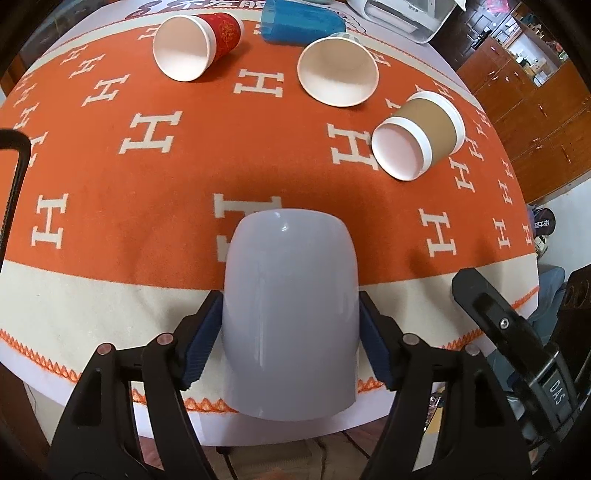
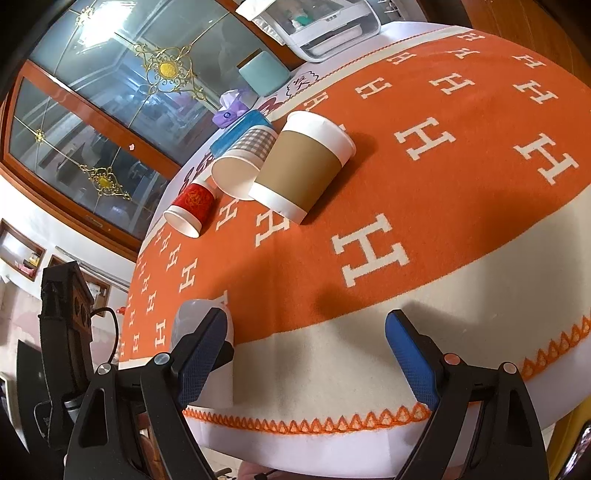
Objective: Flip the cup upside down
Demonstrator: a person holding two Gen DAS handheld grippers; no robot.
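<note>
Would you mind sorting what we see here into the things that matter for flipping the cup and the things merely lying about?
Belongs to the job:
- grey cup
- left gripper, its fingers closed on the cup

Just lying about:
- red paper cup, on its side
- checked paper cup, on its side
- brown-sleeved cup, on its side
- blue cup
- right gripper, open and empty

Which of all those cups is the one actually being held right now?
The pale grey cup, nearest the camera. The left tool clamps it between its blue pads, while the red, checked and brown paper cups lie untouched on their sides.
</note>
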